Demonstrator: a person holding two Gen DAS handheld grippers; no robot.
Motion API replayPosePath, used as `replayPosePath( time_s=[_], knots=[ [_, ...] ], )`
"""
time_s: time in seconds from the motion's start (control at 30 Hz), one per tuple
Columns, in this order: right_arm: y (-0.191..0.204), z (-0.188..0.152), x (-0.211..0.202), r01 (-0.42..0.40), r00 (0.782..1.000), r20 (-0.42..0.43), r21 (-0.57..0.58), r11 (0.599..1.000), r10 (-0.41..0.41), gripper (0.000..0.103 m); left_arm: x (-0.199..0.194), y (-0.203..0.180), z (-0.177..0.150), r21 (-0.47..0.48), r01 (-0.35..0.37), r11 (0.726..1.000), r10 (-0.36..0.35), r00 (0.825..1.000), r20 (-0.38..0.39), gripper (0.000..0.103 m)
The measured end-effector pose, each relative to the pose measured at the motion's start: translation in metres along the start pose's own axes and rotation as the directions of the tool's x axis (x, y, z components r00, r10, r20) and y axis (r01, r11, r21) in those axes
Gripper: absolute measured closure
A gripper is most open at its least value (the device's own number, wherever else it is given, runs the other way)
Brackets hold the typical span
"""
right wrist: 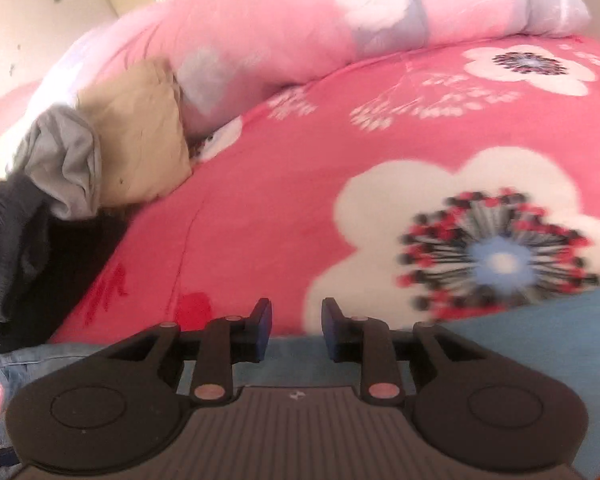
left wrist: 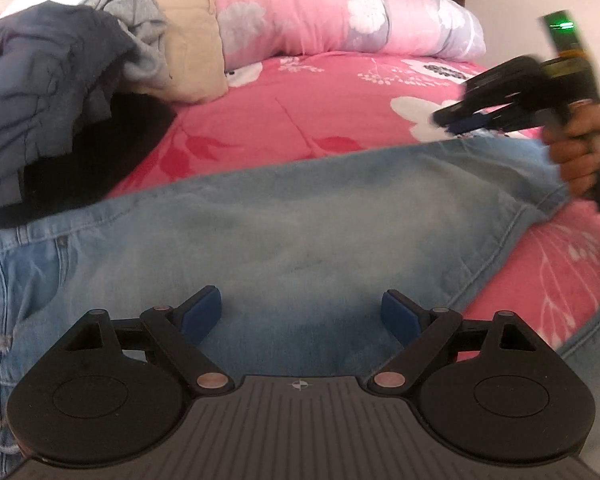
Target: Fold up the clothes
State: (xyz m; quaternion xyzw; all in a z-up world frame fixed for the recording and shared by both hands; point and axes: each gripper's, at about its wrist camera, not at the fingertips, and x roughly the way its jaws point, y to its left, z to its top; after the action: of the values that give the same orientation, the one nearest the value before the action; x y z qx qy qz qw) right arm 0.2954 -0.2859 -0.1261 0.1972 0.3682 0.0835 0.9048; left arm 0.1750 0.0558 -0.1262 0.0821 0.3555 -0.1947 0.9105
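Pale blue denim jeans [left wrist: 284, 216] lie limp yet heavy mid-frame, stitched hem best for gripping; left gripper [left wrist: 301, 314] gapes wide, right gripper [right wrist: 296, 330] parted, empty

The jeans [left wrist: 300, 216] are showing faded, matt denim with stitched seams. The bedspread [left wrist: 320, 96] is looking like soft, fuzzy printed cloth. The quilt [left wrist: 300, 12] is appearing puffy, smooth cotton. The left gripper [left wrist: 301, 312] is showing matt black plastic, ribbed on its body, with coppery metal pins.
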Motion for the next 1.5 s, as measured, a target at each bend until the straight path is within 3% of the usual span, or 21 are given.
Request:
replayPosePath(
  time_s=[0.1, 0.2, 0.27, 0.33, 0.4, 0.5, 0.63, 0.73, 0.87, 1.0, 1.13, 1.23, 1.4, 1.5],
  knots=[
    [-0.035, -0.009, -0.041, -0.043, 0.999, -0.005, 0.071, 0.997, 0.044, 0.071, -0.002, 0.001, -0.003, -0.010, 0.004, 1.000, -0.004, 1.000, 0.001, 0.013],
    [-0.086, -0.021, -0.076, -0.020, 0.999, -0.032, 0.165, 0.986, 0.025, 0.070, -0.002, 0.003, -0.003, -0.021, 0.011, 1.000, -0.011, 1.000, -0.001, 0.012],
    [-0.129, -0.032, -0.100, 0.158, 0.987, -0.023, 0.174, 0.972, -0.157, 0.070, 0.000, 0.004, -0.002, -0.022, 0.011, 1.000, -0.011, 1.000, -0.004, 0.012],
    [-0.169, -0.038, -0.130, 0.291, 0.951, 0.040, 0.208, 0.934, -0.305, 0.076, 0.000, 0.003, -0.002, -0.017, 0.008, 1.000, -0.008, 1.000, -0.006, 0.011],
    [-0.210, -0.043, -0.172, 0.341, 0.912, 0.092, 0.374, 0.862, -0.401, 0.073, 0.001, 0.003, -0.002, -0.013, 0.002, 1.000, -0.002, 1.000, -0.008, 0.011],
    [-0.248, -0.056, -0.227, 0.265, 0.884, 0.194, 0.541, 0.798, -0.425, 0.070, 0.002, 0.002, -0.002, -0.012, -0.004, 1.000, 0.004, 1.000, -0.010, 0.010],
    [-0.279, -0.075, -0.251, 0.221, 0.876, 0.186, 0.665, 0.713, -0.445, 0.065, 0.002, 0.002, -0.002, -0.014, -0.011, 1.000, 0.010, 1.000, -0.012, 0.010],
    [-0.291, -0.084, -0.243, 0.195, 0.896, 0.147, 0.716, 0.670, -0.418, 0.065, 0.002, 0.002, -0.002, -0.018, -0.014, 1.000, 0.014, 1.000, -0.014, 0.009],
    [-0.290, -0.079, -0.223, 0.154, 0.916, 0.154, 0.718, 0.678, -0.371, 0.065, 0.002, 0.002, -0.003, -0.021, -0.015, 1.000, 0.014, 1.000, -0.016, 0.009],
    [-0.294, -0.067, -0.206, 0.195, 0.903, 0.142, 0.706, 0.681, -0.405, 0.067, 0.002, 0.002, -0.004, -0.025, -0.014, 1.000, 0.014, 1.000, -0.009, 0.008],
    [-0.288, -0.058, -0.196, 0.280, 0.876, 0.117, 0.666, 0.691, -0.467, 0.092, 0.002, 0.003, -0.007, -0.037, -0.011, 0.999, 0.011, 1.000, 0.004, 0.008],
    [-0.274, -0.047, -0.195, 0.335, 0.863, 0.112, 0.603, 0.724, -0.493, 0.100, 0.001, 0.003, -0.008, -0.042, -0.007, 0.999, 0.008, 1.000, 0.010, 0.008],
    [-0.189, 0.018, -0.220, 0.402, 0.812, 0.329, 0.285, 0.870, -0.482, 0.101, 0.001, 0.004, -0.008, -0.045, -0.002, 0.999, 0.003, 1.000, 0.015, 0.008],
    [-0.135, 0.049, -0.244, 0.424, 0.773, 0.484, 0.088, 0.901, -0.411, 0.101, 0.000, 0.003, -0.010, -0.047, -0.003, 0.999, 0.004, 1.000, 0.024, 0.008]
  ],
)
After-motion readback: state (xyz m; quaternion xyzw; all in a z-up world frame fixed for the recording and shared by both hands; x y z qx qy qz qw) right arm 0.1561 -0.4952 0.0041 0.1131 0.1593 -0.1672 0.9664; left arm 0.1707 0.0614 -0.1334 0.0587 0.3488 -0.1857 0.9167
